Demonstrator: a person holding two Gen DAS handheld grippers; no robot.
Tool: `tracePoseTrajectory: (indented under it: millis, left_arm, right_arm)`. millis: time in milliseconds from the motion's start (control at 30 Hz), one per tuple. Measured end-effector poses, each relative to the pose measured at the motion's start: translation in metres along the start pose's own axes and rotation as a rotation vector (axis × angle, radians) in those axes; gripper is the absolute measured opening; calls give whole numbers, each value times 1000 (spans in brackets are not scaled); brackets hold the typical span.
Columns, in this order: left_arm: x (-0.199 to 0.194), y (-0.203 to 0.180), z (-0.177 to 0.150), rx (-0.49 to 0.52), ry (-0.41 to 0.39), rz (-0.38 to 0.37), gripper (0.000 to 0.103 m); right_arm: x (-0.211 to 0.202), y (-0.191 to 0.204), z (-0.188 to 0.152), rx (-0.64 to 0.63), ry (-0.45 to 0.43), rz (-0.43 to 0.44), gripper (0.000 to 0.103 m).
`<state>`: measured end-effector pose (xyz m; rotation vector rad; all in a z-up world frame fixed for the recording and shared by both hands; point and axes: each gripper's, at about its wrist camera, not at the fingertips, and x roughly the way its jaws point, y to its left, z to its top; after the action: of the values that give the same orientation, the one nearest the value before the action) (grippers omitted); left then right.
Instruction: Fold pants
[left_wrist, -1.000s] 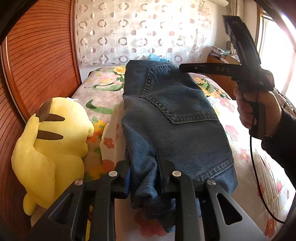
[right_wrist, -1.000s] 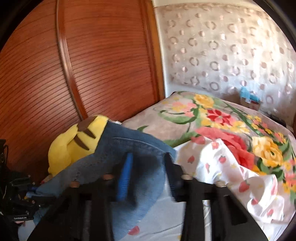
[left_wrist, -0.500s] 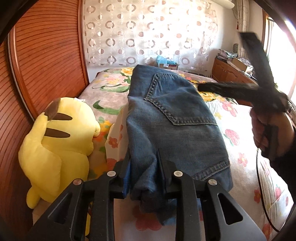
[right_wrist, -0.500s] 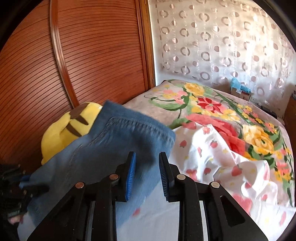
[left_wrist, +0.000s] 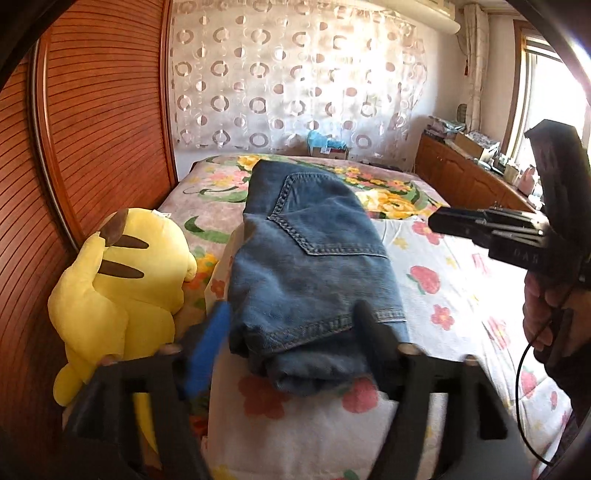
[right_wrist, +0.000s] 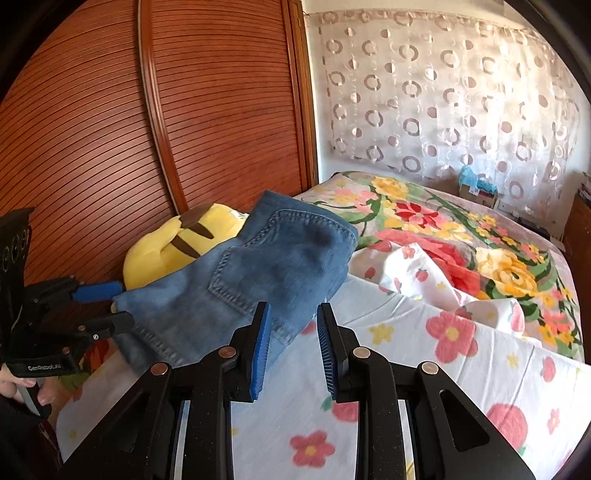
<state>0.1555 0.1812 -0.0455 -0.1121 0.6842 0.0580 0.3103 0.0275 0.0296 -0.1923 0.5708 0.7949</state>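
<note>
On the bed (left_wrist: 461, 295), the folded pants (left_wrist: 314, 266) lie in a blue denim bundle on the white flowered sheet (right_wrist: 406, 332), back pocket up, their far end reaching onto the bright floral bedspread (right_wrist: 443, 229). I see my left gripper (left_wrist: 291, 332) with its jaws opening around the near end of the bundle: the blue pad sits just off the denim's left edge, the dark finger on the other side looks clear of the cloth too (motion blur makes the exact gap hard to judge). Nothing is gripped there.

My right gripper (right_wrist: 293, 343) hovers over the sheet just beside the pants, its blue pads (right_wrist: 262, 347) apart with only bare sheet showing between them; it carries nothing. From the left camera it appears at the right edge, held in a hand (left_wrist: 543, 314) with a dark sleeve and a trailing cable.

A yellow plush toy (left_wrist: 122, 280) leans against the reddish slatted wood panel (left_wrist: 92, 129), touching the left side of the bedding just beside the pants. Behind the bed hangs a sheer curtain (left_wrist: 295, 74) patterned with rings.
</note>
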Motion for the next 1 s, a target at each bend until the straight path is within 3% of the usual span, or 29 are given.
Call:
tracePoseTrajectory:
  millis: [100,267,733,800,1000]
  left_arm:
    - [-7,-3,-2,-5,-3,-32,88]
    - [-17,-9,-10,2,-5,6,88]
    - [-45,-42,-29,22,-7,-10,88]
    - [-50,-50,-30,32,-13,-19,88]
    - [-65,-80,-32,48,-36,-37,88]
  right_arm:
    - [-8,6,-7,-5,-4,3,26]
    - [-22,13,-21,3,-6,6,26]
    - [-78,26,-55,30,-31,-20,27]
    - [-89,25,-62,38,-36,-36,41]
    - [-133,20,-86,73,-69,-77,58]
